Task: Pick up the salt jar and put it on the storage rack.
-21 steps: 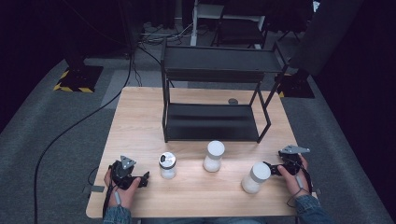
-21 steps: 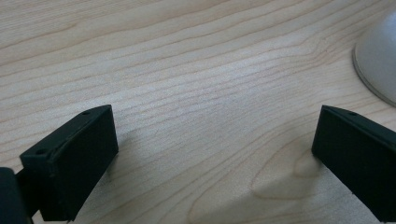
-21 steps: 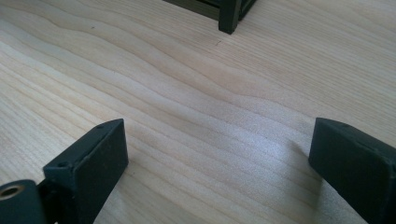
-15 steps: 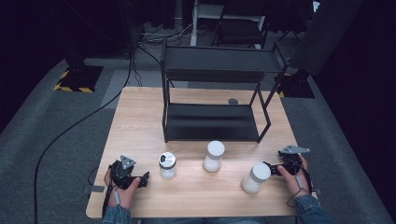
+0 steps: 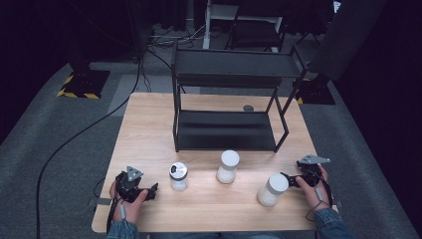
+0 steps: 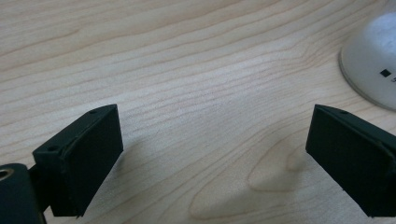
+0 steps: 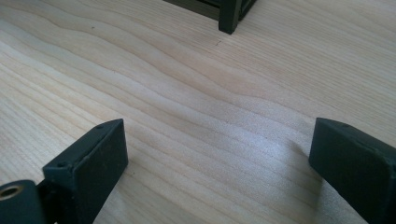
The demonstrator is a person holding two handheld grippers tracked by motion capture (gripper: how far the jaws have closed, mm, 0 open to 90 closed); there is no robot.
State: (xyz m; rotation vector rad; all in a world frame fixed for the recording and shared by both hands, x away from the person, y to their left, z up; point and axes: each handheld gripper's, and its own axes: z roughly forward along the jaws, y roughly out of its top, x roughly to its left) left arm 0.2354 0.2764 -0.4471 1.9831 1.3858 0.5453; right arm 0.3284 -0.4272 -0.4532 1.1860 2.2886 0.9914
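Jars are the things nearest the grippers: three stand upright in a loose row across the near half of the table (image 5: 149, 124), their long axes vertical. The left jar (image 5: 177, 177) has a dark top with a pale ring; the middle jar (image 5: 228, 167) and the right jar (image 5: 272, 189) are white all over. The middle jar stands a little farther from the person than the other two, just before the front of the rack (image 5: 226, 104).

One black rack with two shelves fills the far middle of the table; its front legs come down close behind the jar row. One small dark disc (image 5: 248, 108) lies on the wood behind the rack's lower shelf.

Two grippers rest low at the near corners. The left gripper (image 5: 152, 190) lies near the left jar, pointing toward it, with bare wood between them; in the left gripper view its jaws stand wide apart with nothing between them, and a white jar's base (image 6: 373, 65) shows at the upper right. The right gripper (image 5: 288, 180) is just beside the right jar; whether it touches it I cannot tell. In the right gripper view its jaws also gape wide over bare wood, holding nothing, with a rack leg (image 7: 229, 16) ahead.

Open wood lies left of the rack and between the jars; the near edge is close behind both hands.
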